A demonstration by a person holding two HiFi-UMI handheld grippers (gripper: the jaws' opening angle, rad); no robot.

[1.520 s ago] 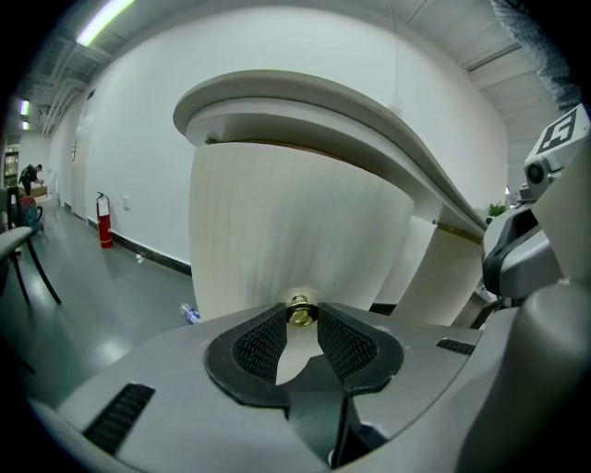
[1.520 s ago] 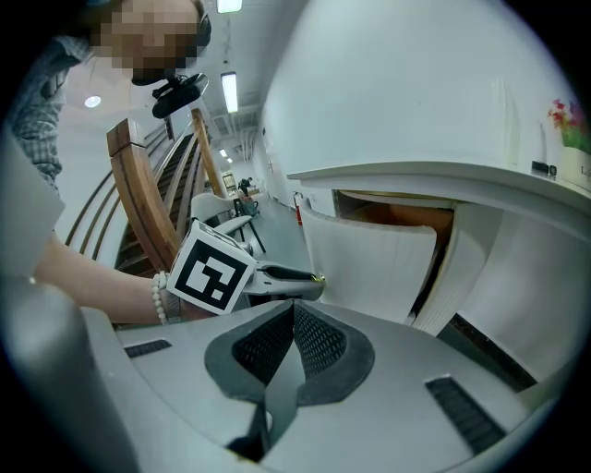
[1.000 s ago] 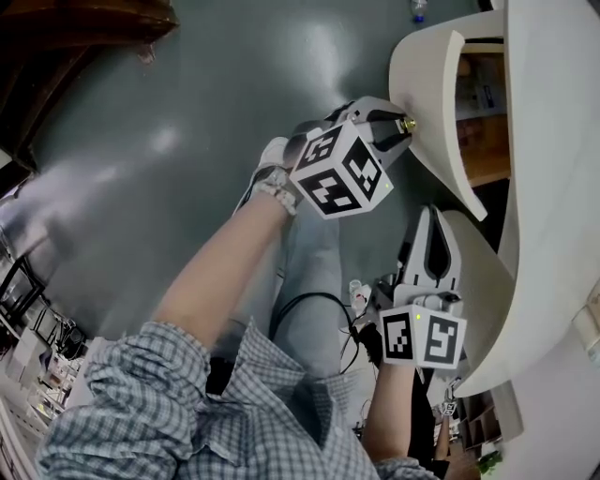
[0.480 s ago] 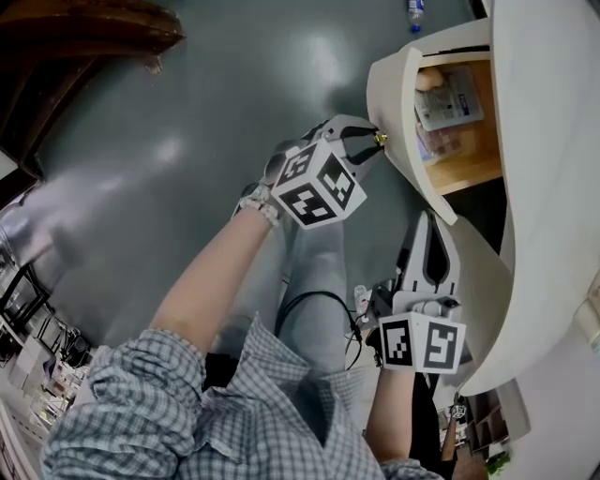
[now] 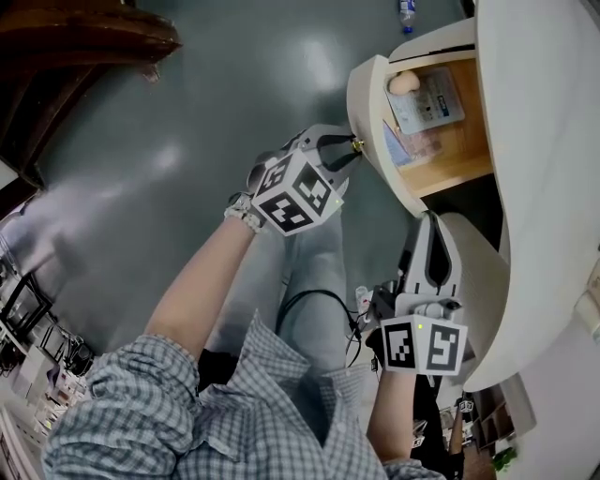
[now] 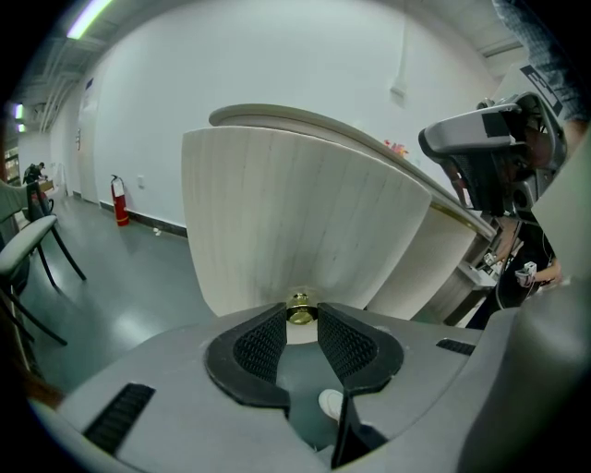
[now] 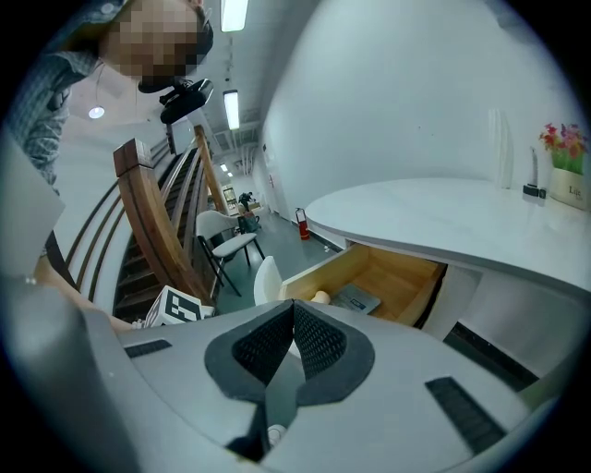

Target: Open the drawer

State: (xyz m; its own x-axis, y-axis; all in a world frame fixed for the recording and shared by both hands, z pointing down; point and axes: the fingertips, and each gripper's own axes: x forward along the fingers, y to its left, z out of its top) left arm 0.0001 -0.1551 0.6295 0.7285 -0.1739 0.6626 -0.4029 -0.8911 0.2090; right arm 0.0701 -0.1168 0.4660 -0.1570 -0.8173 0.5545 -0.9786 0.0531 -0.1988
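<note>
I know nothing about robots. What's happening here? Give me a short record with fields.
drawer: open, wooden floor showing
left gripper: jaws closed on the drawer's brass knob
right gripper: jaws shut, nothing between them
inside drawer: pale round thing, flat printed packet

A dark wooden structure [image 5: 84,33] fills eleven o'clock of the head view, above a glossy grey floor [image 5: 187,122]. A plastic bottle [image 5: 406,11] lies on that floor at one o'clock, and black cables [image 5: 314,294] loop at six o'clock. In the left gripper view, a red fire extinguisher [image 6: 121,200] stands by the white wall at nine o'clock. The right gripper view shows a white chair [image 7: 224,236] at nine o'clock and flowers [image 7: 565,143] on the bench [image 7: 443,217] at three o'clock.
</note>
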